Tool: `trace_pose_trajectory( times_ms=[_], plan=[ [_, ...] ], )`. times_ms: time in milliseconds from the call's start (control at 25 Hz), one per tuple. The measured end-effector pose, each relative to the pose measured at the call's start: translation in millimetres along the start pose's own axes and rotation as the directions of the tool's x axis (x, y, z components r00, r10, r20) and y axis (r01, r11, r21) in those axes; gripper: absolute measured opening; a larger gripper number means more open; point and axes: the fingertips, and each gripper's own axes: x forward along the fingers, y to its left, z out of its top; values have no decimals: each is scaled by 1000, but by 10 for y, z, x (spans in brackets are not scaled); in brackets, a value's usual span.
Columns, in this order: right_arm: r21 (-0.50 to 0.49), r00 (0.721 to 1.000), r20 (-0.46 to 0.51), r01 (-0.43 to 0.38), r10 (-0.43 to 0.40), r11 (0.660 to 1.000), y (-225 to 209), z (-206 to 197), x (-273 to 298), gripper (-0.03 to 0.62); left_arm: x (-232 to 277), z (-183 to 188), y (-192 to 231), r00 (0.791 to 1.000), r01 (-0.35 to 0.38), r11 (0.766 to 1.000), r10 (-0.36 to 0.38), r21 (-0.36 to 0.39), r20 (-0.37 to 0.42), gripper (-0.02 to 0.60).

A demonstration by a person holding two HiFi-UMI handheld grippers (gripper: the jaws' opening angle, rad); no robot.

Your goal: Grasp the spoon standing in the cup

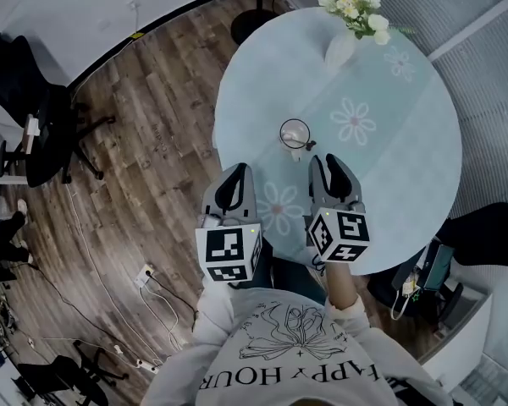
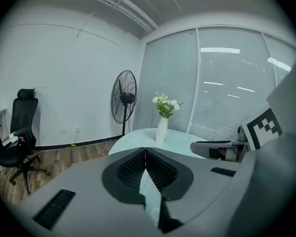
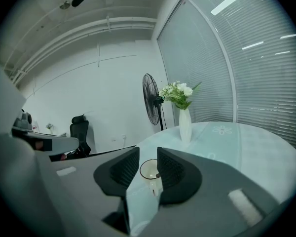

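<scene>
A clear glass cup (image 1: 295, 133) stands on the round pale-blue table (image 1: 398, 176), a little in from its near edge. The spoon (image 1: 300, 146) leans out of the cup toward me. My right gripper (image 1: 326, 161) hovers just short of the cup, slightly to its right, with its jaws open and nothing between the pads. In the right gripper view the cup (image 3: 150, 170) and the spoon (image 3: 154, 186) show through the gap of the right gripper (image 3: 148, 152). My left gripper (image 1: 240, 170) hangs over the table's near-left edge. In its own view the left gripper (image 2: 145, 150) has its jaws shut and empty.
A white vase of flowers (image 1: 342, 46) stands at the table's far side. A black office chair (image 1: 35, 134) and loose cables (image 1: 144, 282) are on the wooden floor to the left. A standing fan (image 2: 123, 97) is by the blinds beyond the table.
</scene>
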Motion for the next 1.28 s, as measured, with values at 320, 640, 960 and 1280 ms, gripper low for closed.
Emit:
trace_pose_trajectory(
  times_ms=[320,640,960,1280],
  plan=[
    [44,999,-50,18,-16,999,-62,-200,208,123,191,-131,113,999,8,1000,-8,-14,-44,6],
    [108,994,-93,58,-48,992,-157,-388,359,121,345,-241,195,996,28,999,-30,-22,-82,6],
    [129,990,-124,76,-60,989,-223,-540,488,123,507,-340,182,992,55,998,-58,-26,-112,6],
    [141,986,-154,81,-59,987,-237,-694,604,130,610,-510,204,986,61,997,-66,-39,-154,6]
  ],
)
